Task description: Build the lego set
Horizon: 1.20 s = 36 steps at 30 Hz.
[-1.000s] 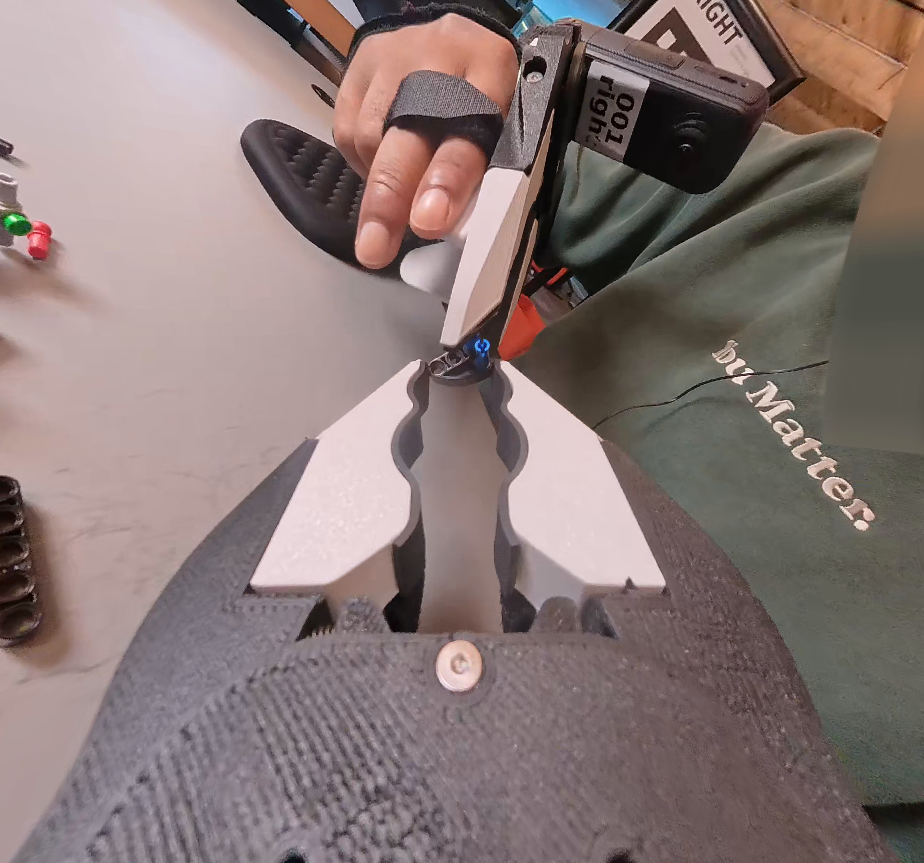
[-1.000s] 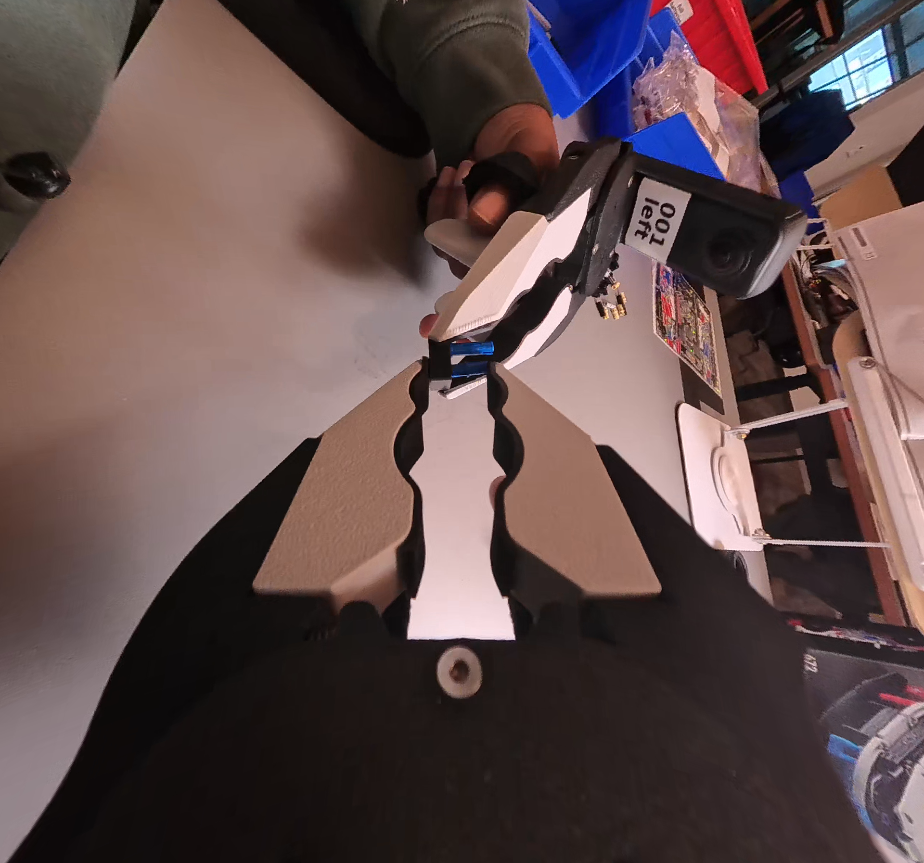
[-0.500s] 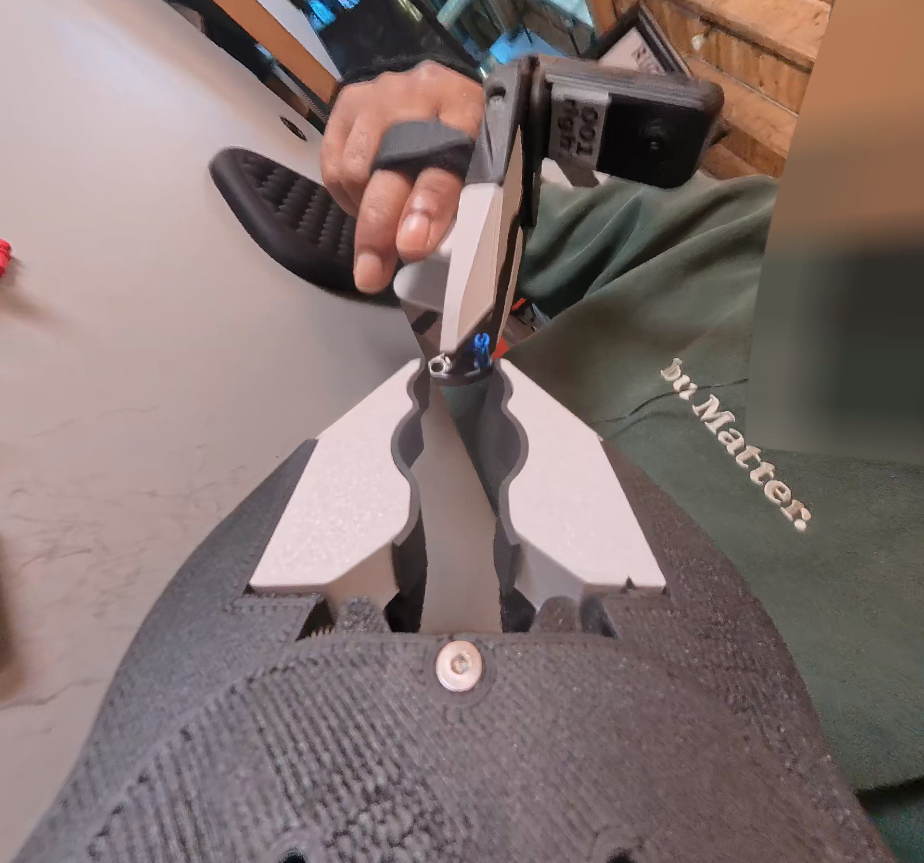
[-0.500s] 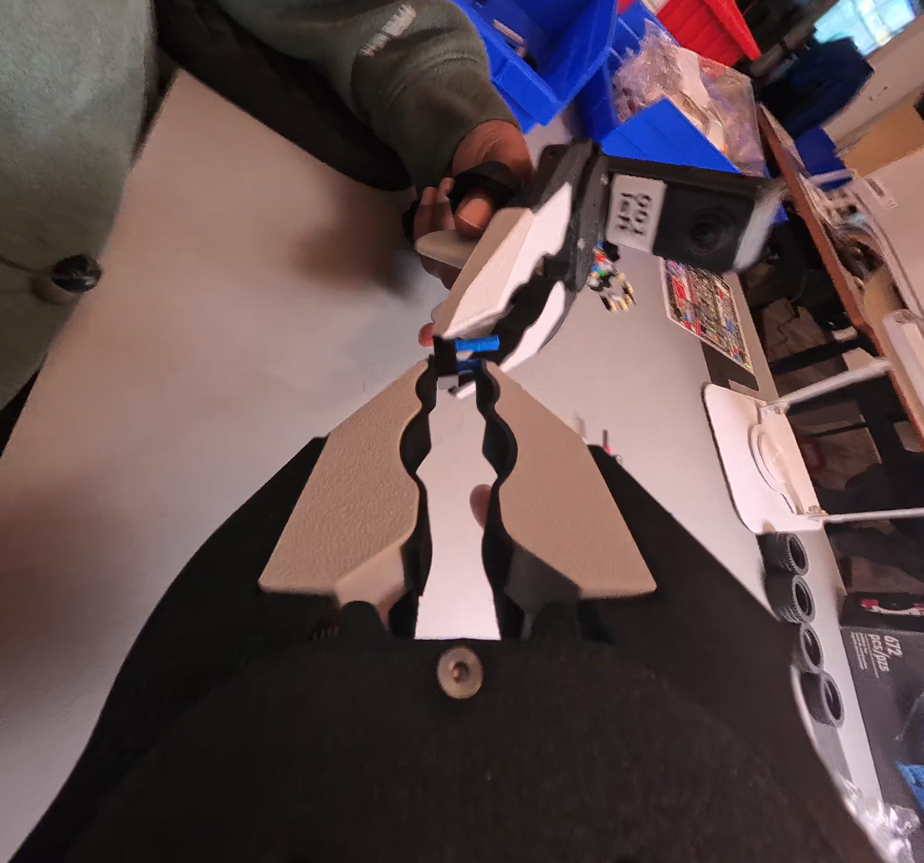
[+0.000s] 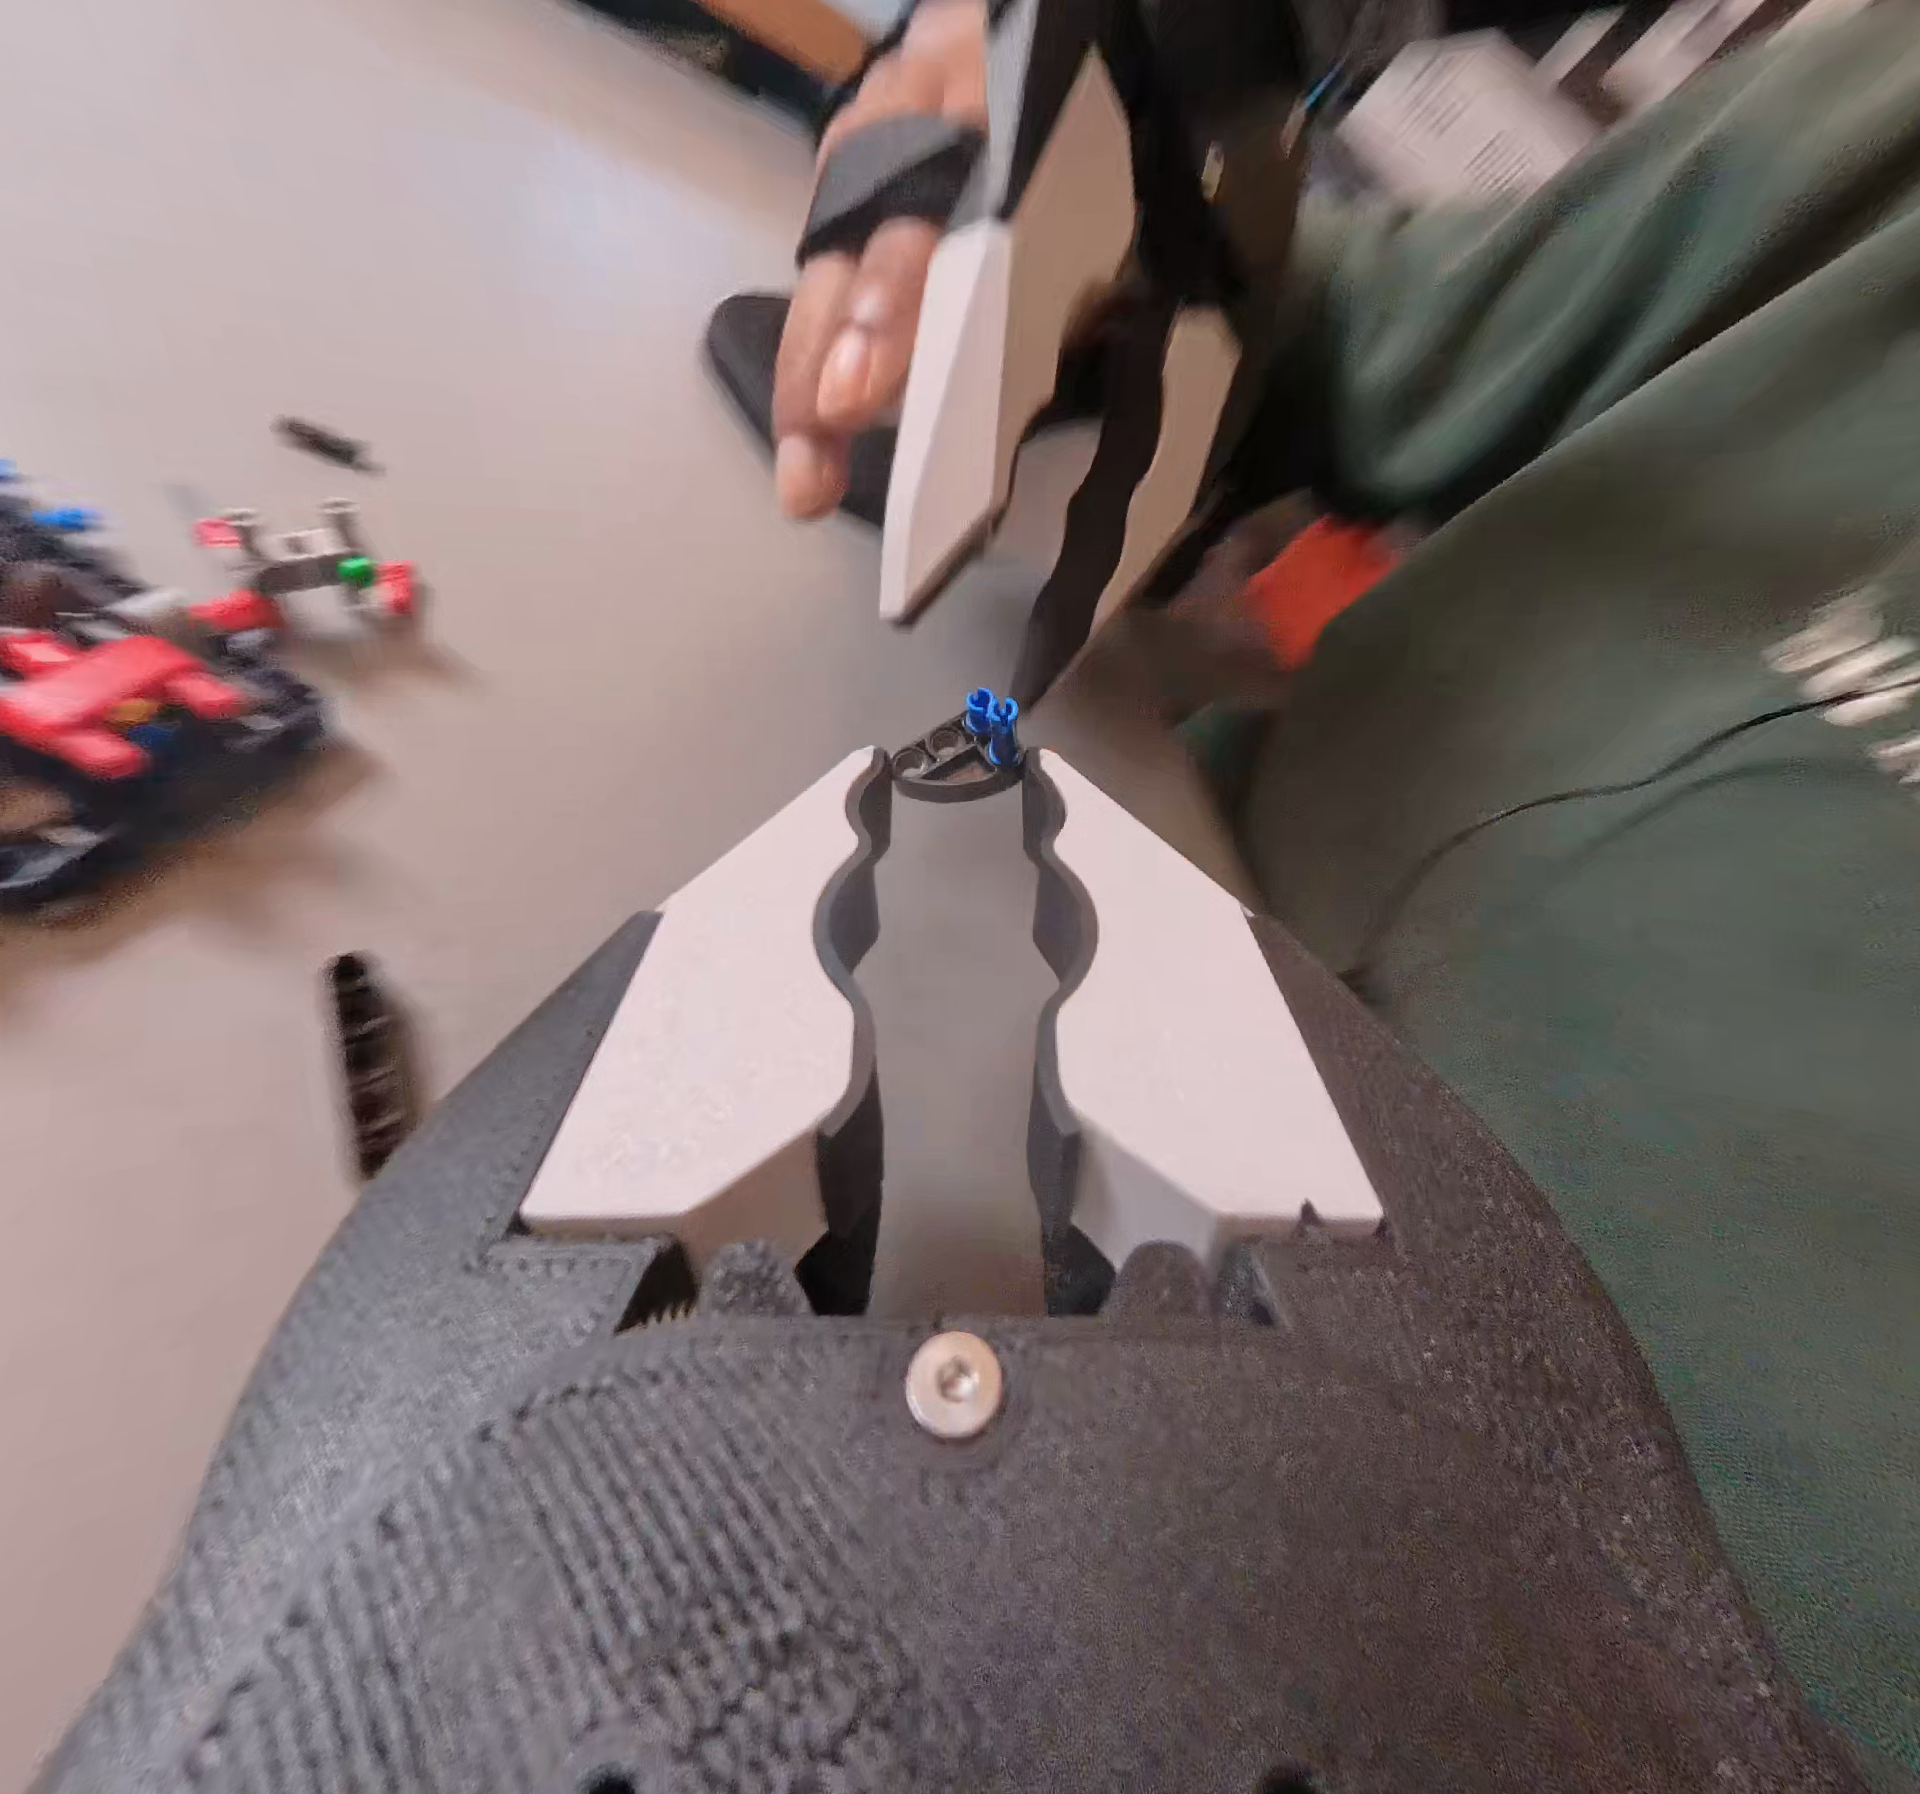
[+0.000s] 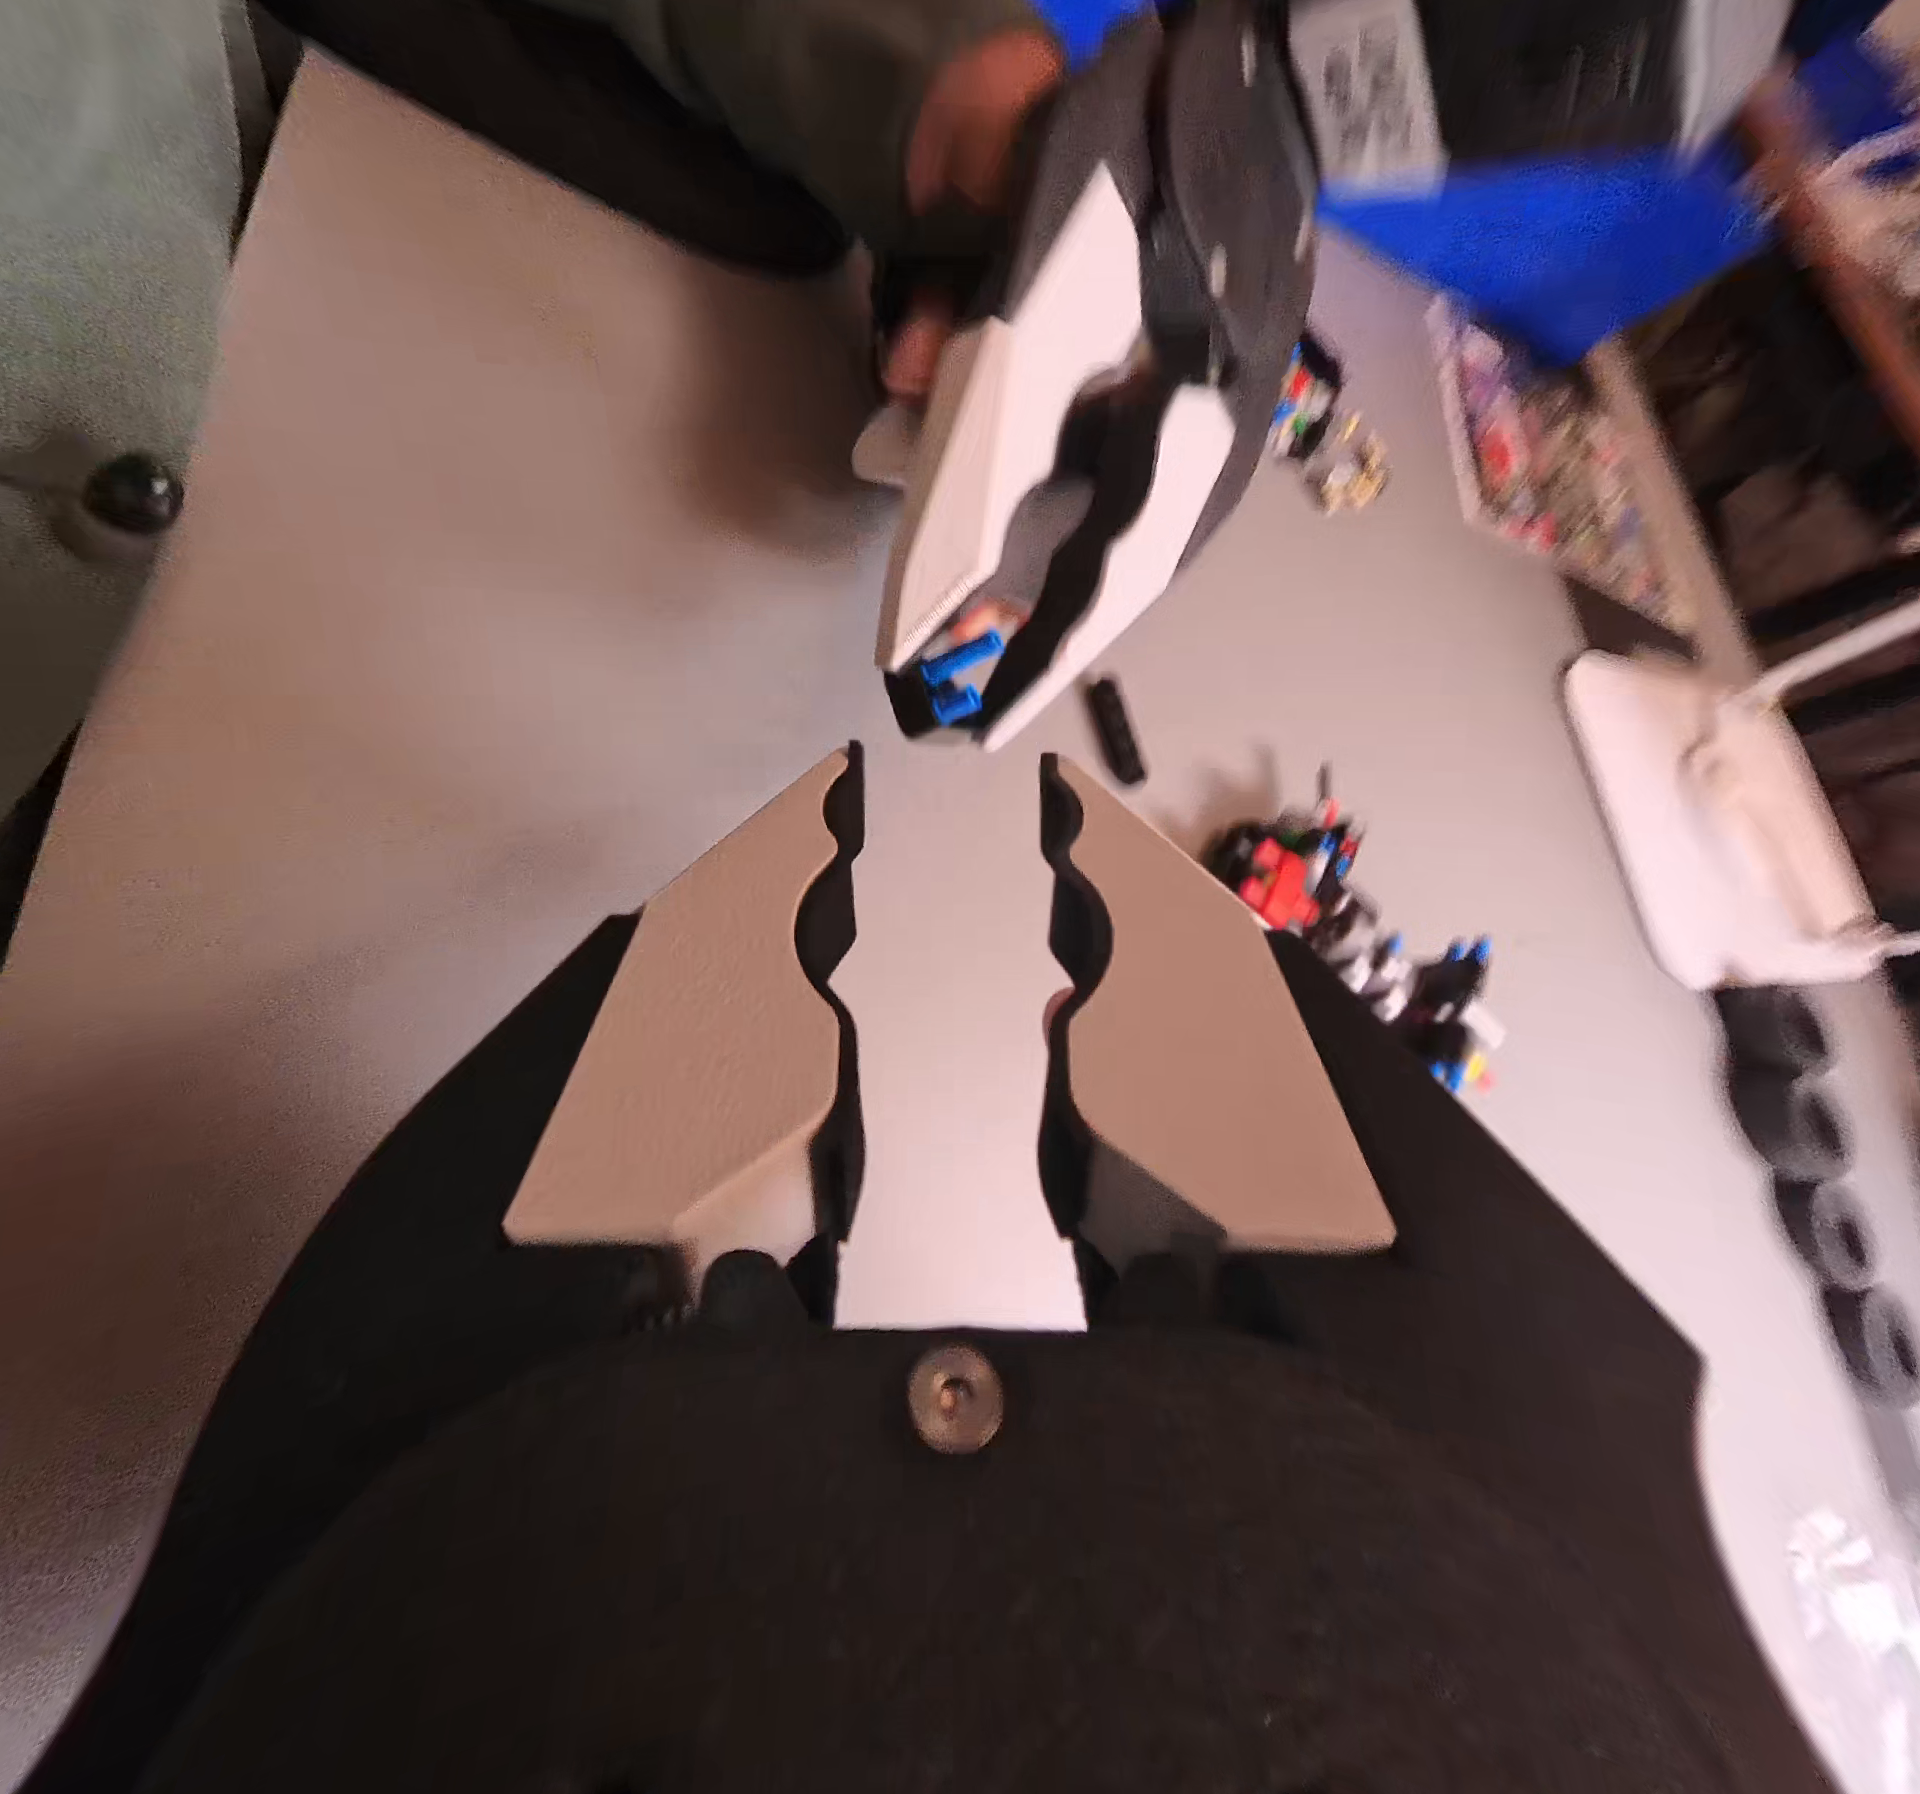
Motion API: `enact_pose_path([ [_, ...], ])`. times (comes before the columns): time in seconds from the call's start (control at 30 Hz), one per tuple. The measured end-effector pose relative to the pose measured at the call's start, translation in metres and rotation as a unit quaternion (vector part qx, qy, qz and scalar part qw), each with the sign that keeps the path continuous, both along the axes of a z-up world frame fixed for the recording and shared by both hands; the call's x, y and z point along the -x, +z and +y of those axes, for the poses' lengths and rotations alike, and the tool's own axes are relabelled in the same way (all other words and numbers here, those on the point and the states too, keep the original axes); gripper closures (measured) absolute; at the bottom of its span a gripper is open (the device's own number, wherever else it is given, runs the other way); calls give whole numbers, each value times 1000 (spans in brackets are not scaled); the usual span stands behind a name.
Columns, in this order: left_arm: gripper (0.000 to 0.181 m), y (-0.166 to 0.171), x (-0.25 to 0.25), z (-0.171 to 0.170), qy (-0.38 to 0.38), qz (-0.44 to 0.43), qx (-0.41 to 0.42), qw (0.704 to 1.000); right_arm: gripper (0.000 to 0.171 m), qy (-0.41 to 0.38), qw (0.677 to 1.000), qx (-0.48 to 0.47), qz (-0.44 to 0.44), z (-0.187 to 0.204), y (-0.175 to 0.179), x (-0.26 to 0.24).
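The black curved lego piece point(image 5: 948, 770) sits pinched at the very tips of my left gripper point(image 5: 956, 776), with two blue pins point(image 5: 992, 714) standing out of its far end. I judge it light, stiff and slick, so I keep hold of its flat sides and stay off the pins. My right gripper point(image 6: 951, 768) is parted and empty, just short of the left's tips, with the table point(image 6: 468, 601) beneath.
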<state>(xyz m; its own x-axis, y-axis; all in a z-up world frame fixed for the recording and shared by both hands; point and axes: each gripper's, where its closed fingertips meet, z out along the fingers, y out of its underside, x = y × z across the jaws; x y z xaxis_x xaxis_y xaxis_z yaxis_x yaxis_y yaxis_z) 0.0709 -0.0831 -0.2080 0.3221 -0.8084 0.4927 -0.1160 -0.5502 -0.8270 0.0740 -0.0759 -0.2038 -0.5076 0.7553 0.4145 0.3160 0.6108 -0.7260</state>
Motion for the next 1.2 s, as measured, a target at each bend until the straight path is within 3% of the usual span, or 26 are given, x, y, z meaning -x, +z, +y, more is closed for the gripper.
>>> enact_pose_path([
  [0.13,158,-38,13,11,22,191,-124,973,148,-112,991,22,-75,60,-32,-14],
  [0.27,158,-54,15,11,3,264,-170,950,152,-180,975,61,-117,102,-55,-14],
  [0.4,158,-61,16,11,-7,291,-185,939,152,-175,970,75,-153,114,-64,-3],
  [0.8,156,-58,27,15,17,296,-185,937,168,-120,967,84,-209,111,-69,6],
  [1.2,163,-62,23,12,7,299,-157,941,169,-46,979,80,-183,46,-62,4],
])
